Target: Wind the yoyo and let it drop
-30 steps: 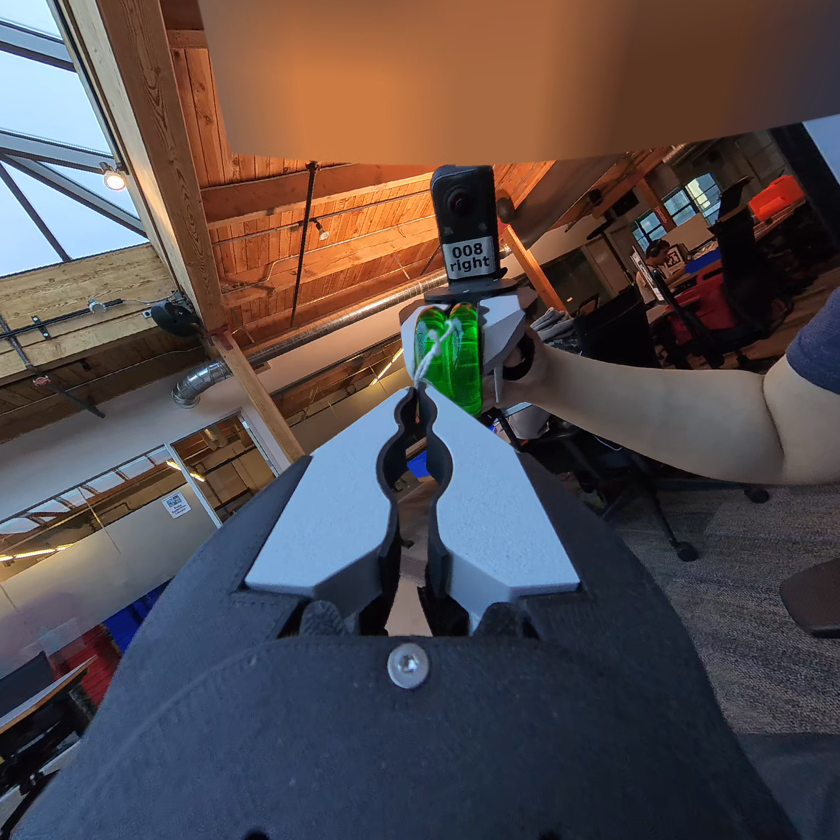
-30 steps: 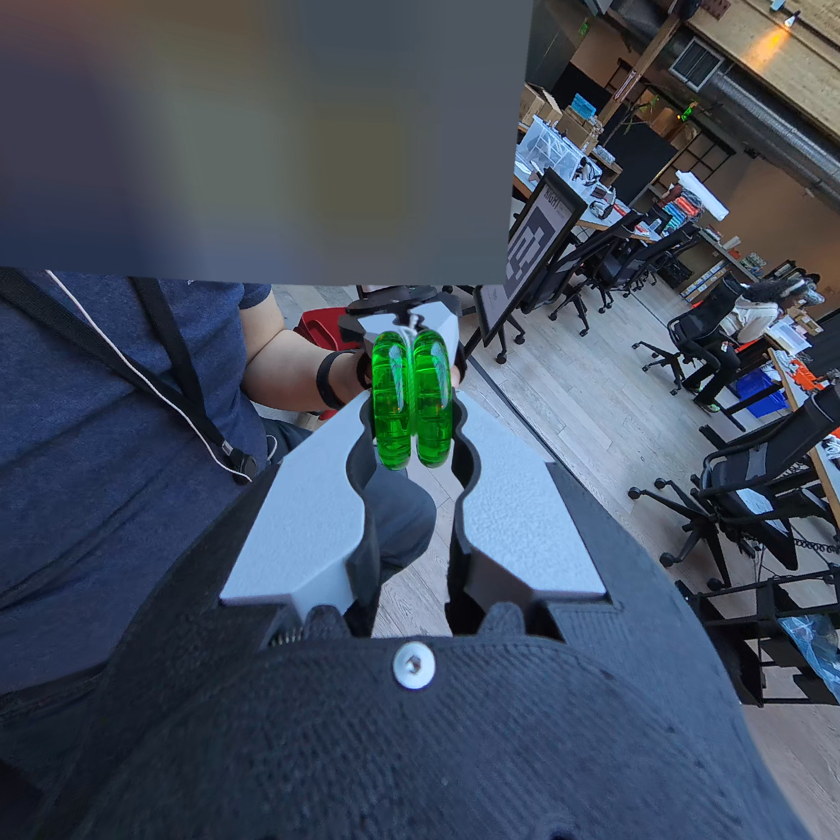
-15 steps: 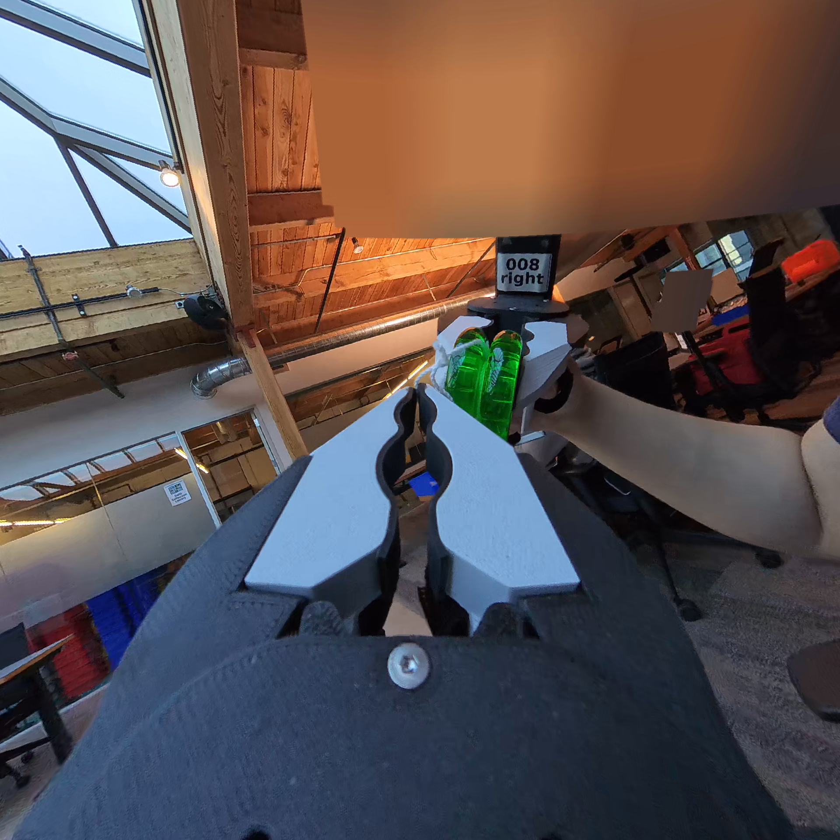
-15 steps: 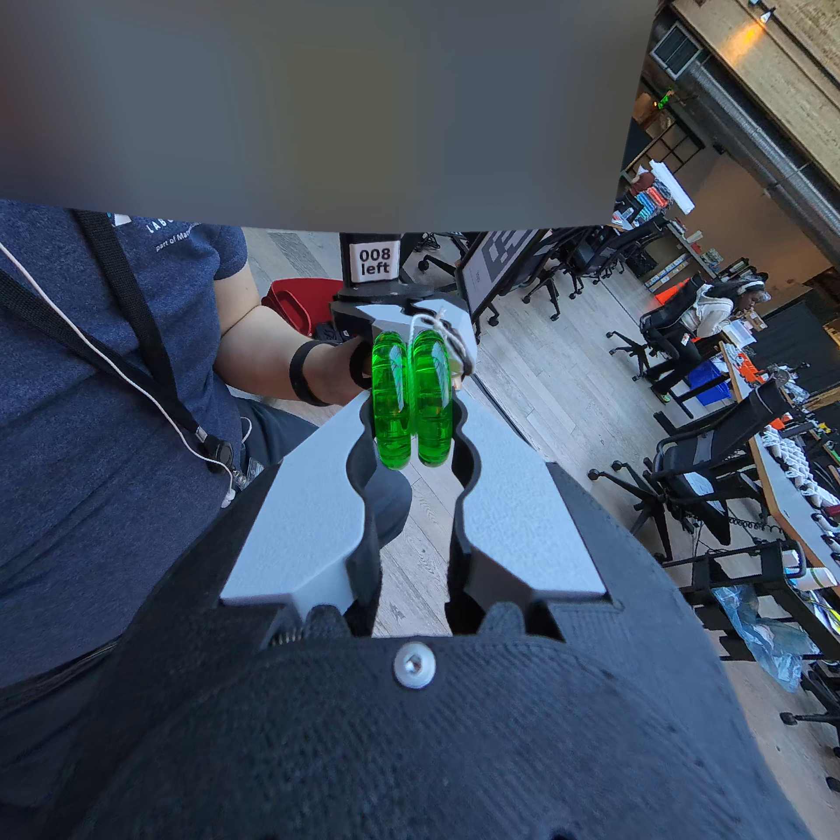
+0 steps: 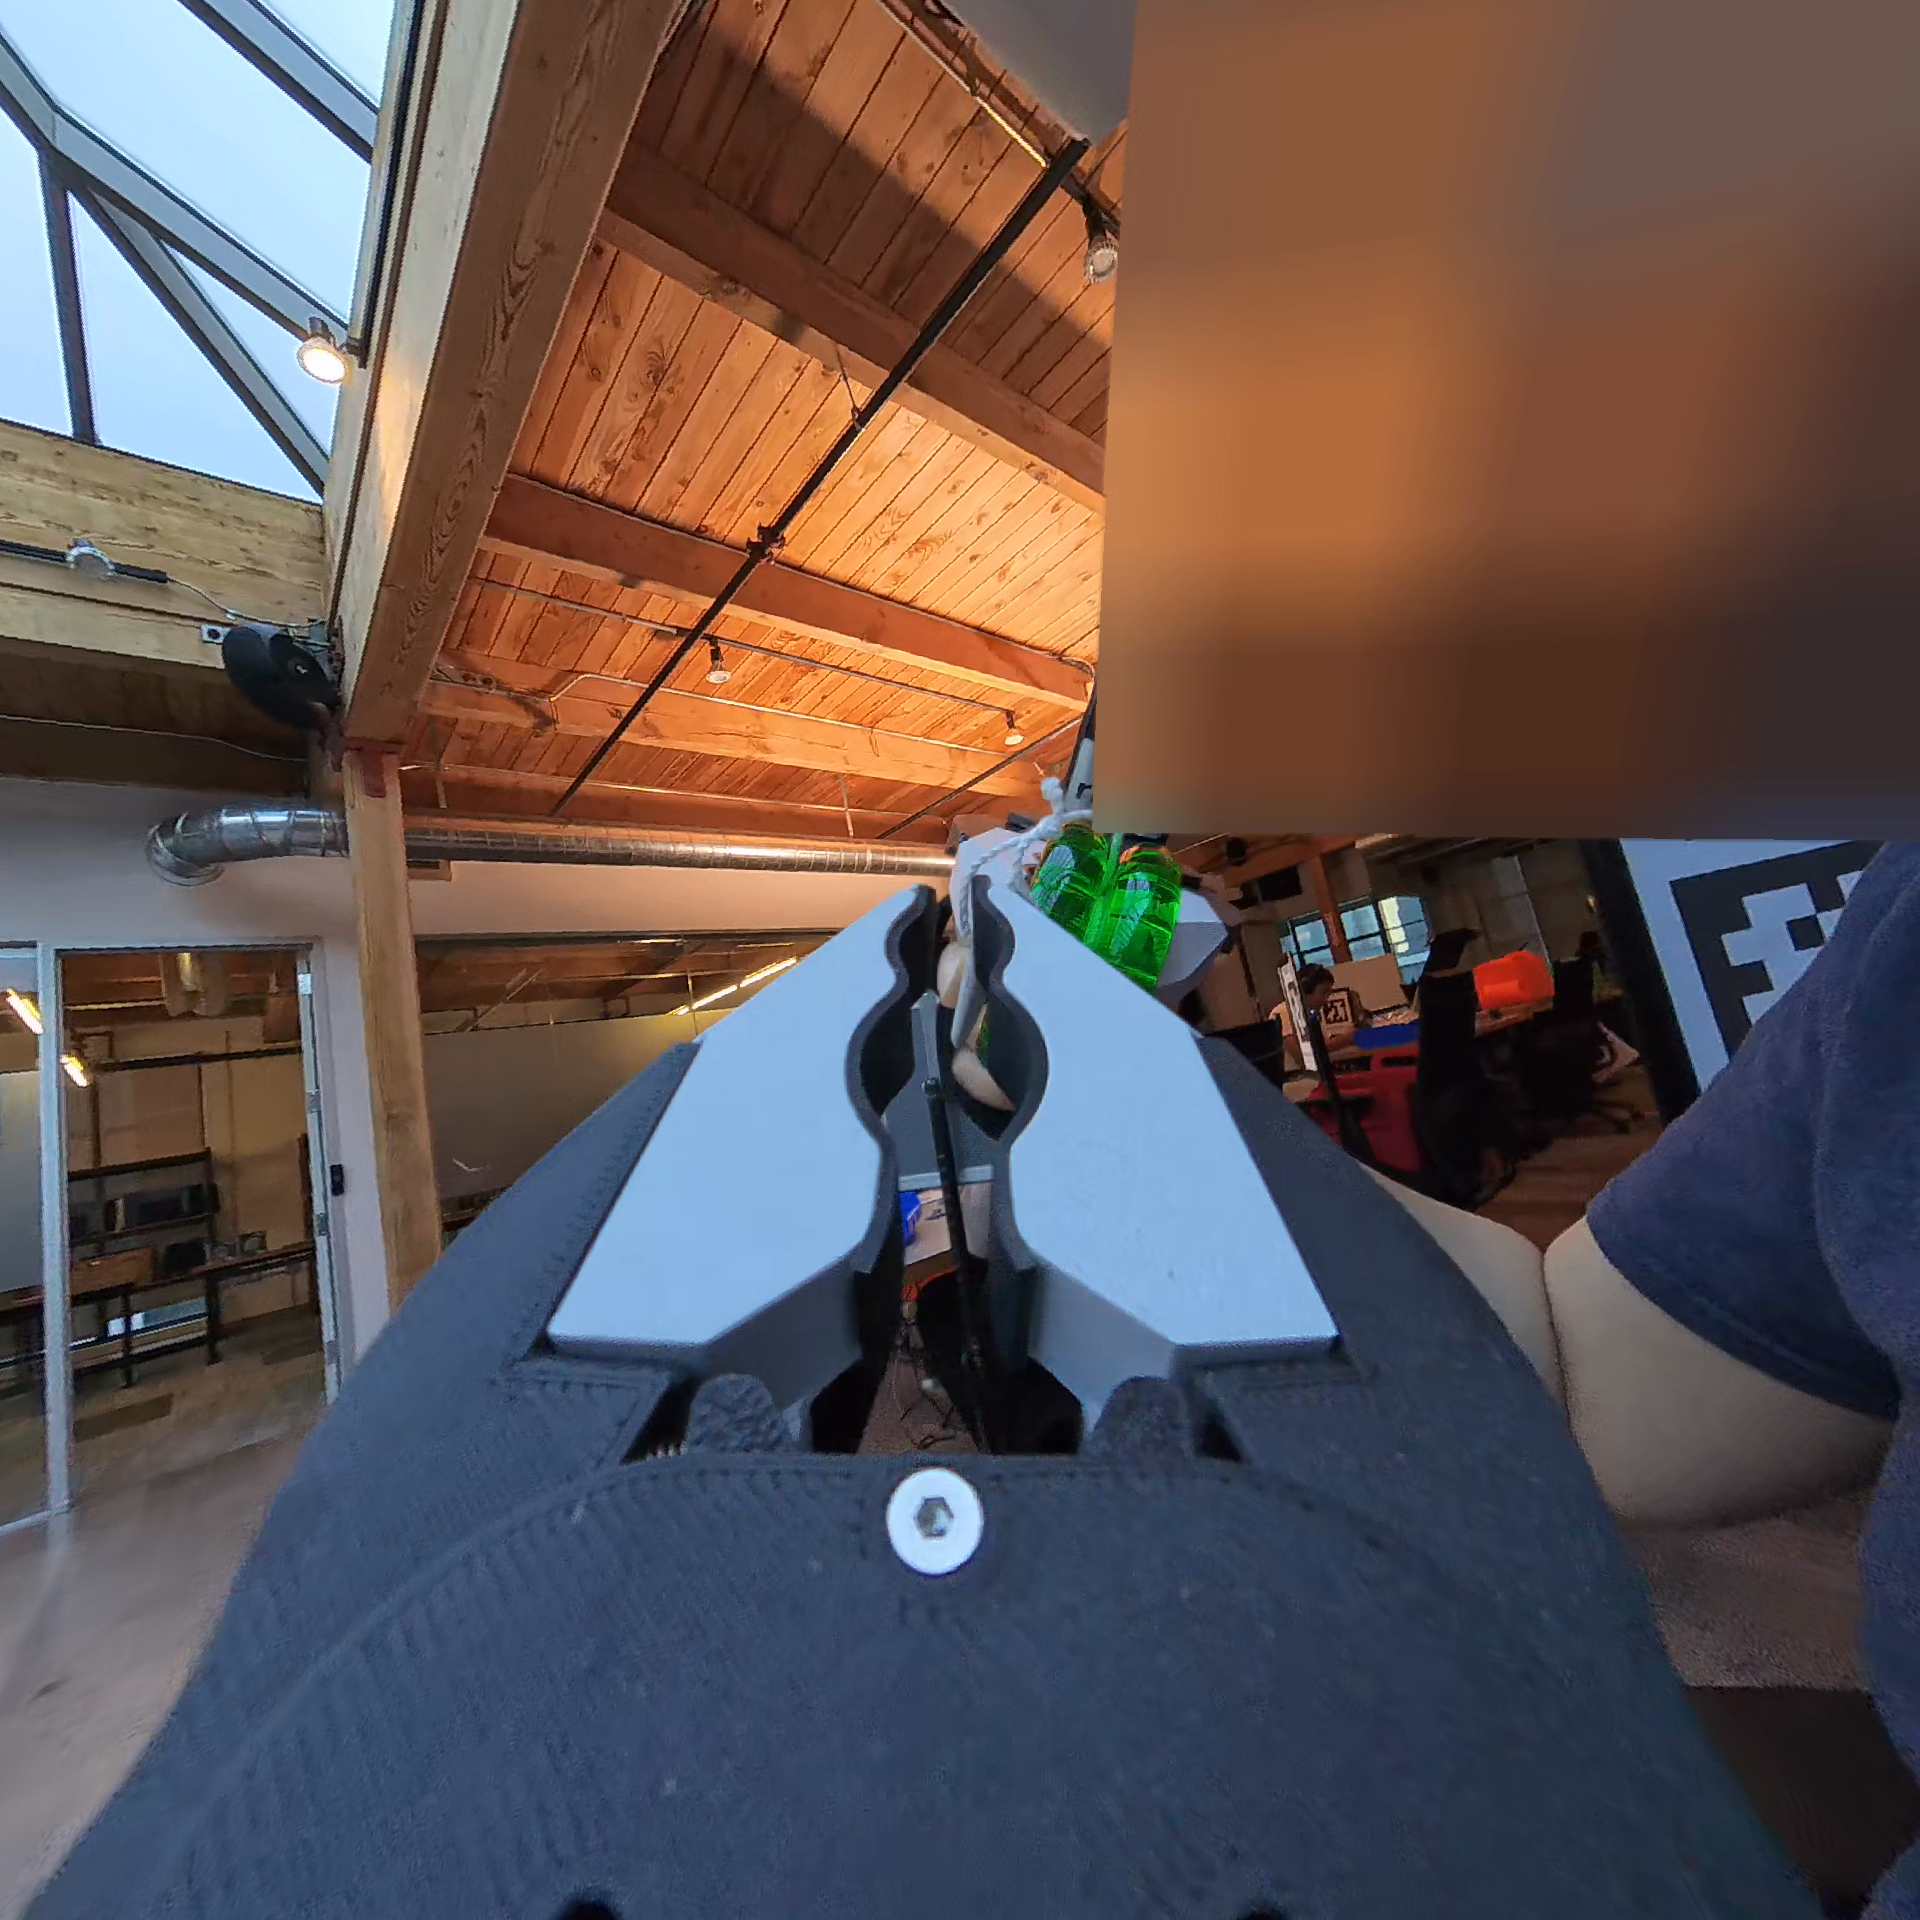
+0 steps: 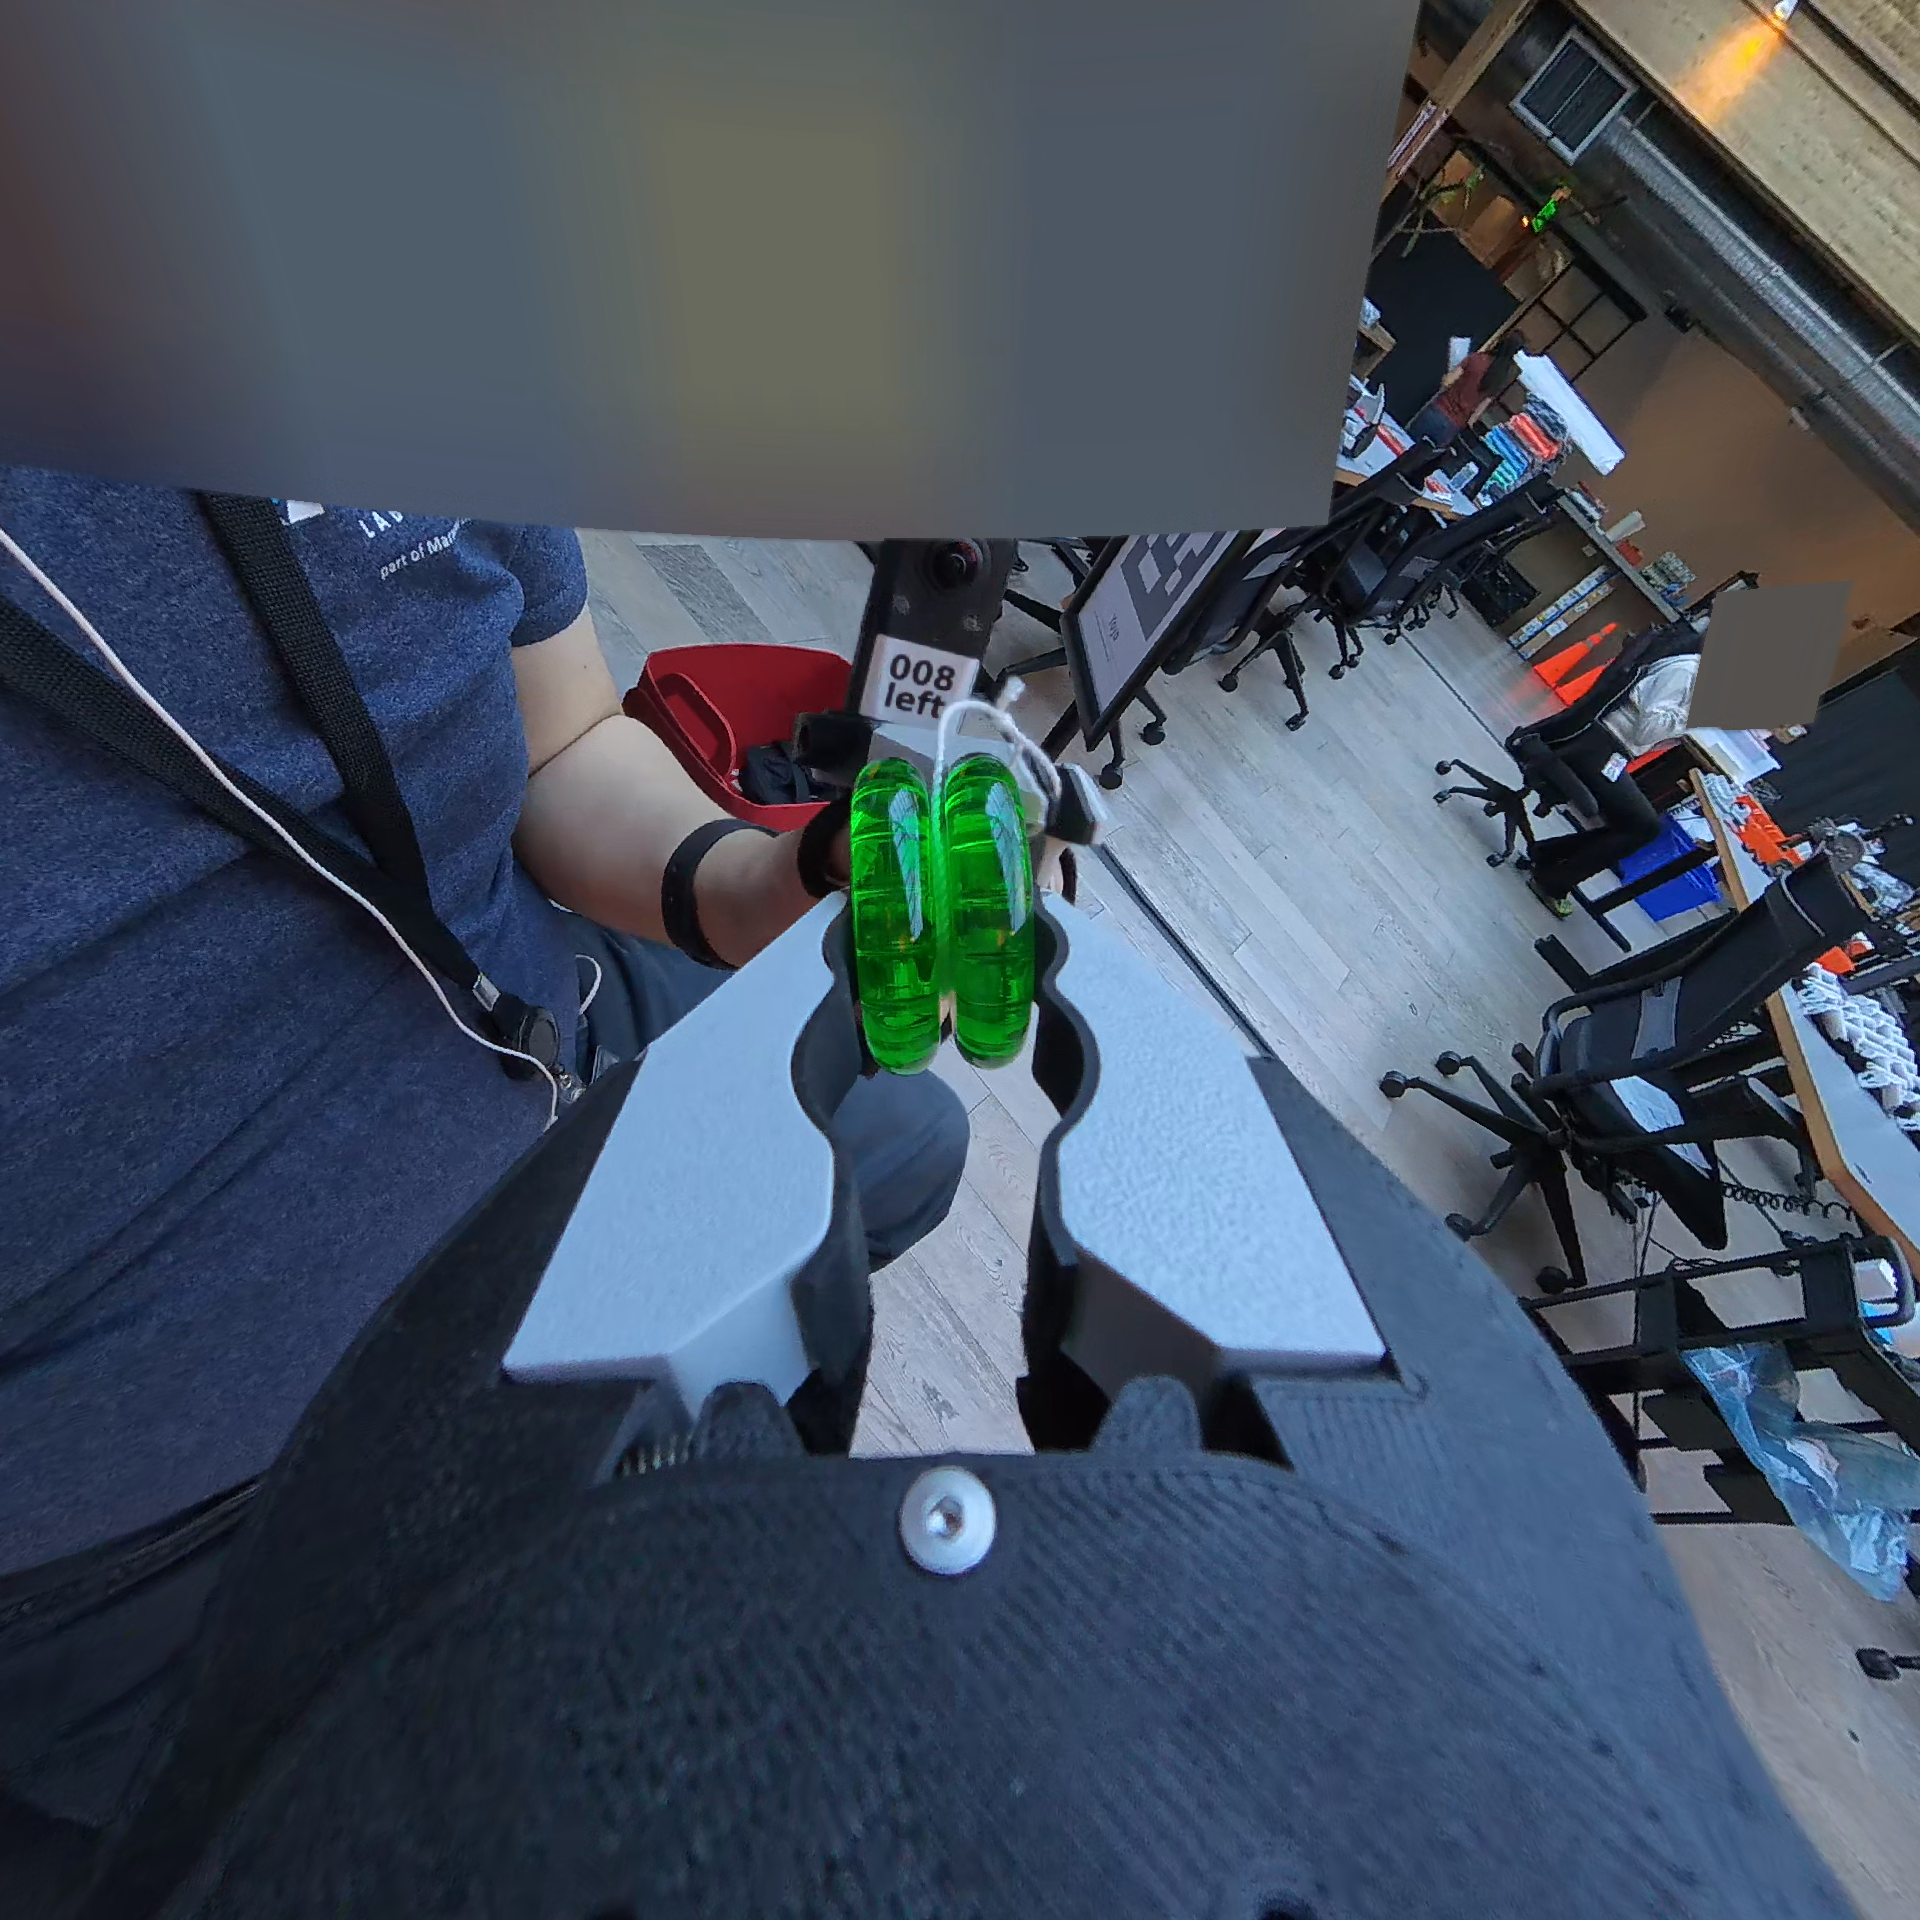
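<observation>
Translucent green yoyo (image 6: 943, 914) clamped between right gripper's (image 6: 940, 935) grey scalloped fingers; left gripper (image 5: 956, 914) pinches its white string (image 5: 1003, 852).

Right gripper (image 6: 943, 940): fingers clamped on the yoyo's two sides.
Yoyo (image 6: 940, 914): translucent green, edge-on, upright.
String (image 6: 971, 719): white, rising from the groove, looping right.
Left gripper (image 6: 1039, 795): just behind the yoyo, string reaching it.
</observation>
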Tool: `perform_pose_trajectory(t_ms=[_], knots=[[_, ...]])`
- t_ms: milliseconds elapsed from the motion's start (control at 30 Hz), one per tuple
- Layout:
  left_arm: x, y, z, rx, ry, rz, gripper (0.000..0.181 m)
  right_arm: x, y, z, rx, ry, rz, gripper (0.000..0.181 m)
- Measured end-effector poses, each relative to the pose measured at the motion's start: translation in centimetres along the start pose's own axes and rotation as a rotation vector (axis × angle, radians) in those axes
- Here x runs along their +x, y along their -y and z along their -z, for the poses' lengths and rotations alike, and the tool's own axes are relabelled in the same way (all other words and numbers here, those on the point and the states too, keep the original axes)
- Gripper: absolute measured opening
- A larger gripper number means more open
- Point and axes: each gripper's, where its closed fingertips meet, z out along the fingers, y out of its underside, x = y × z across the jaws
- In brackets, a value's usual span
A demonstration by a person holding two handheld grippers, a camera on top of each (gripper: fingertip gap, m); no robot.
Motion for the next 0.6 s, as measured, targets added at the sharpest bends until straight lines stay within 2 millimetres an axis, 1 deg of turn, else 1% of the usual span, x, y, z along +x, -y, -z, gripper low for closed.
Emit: perform_pose_trajectory(t_ms=[167,300,467,600], knots=[[-0.3,-0.4,0.0,-0.009,0.018,0.010,0.007,-0.3,-0.2,-0.2,-0.018,0.008,0.013,0.027],[-0.8,-1.0,0.0,-0.054,0.073,-0.075,0.007,-0.6,-0.3,-0.4,-0.039,-0.003,0.039,0.028],[-1.3,-1.4,0.0,-0.084,0.125,-0.124,0.006,-1.0,-0.8,-0.7,-0.091,-0.009,0.063,0.028],[-2.0,-1.4,0.4,-0.103,0.210,-0.258,0.003,-1.1,-0.7,-0.6,-0.112,-0.020,0.078,0.028]])
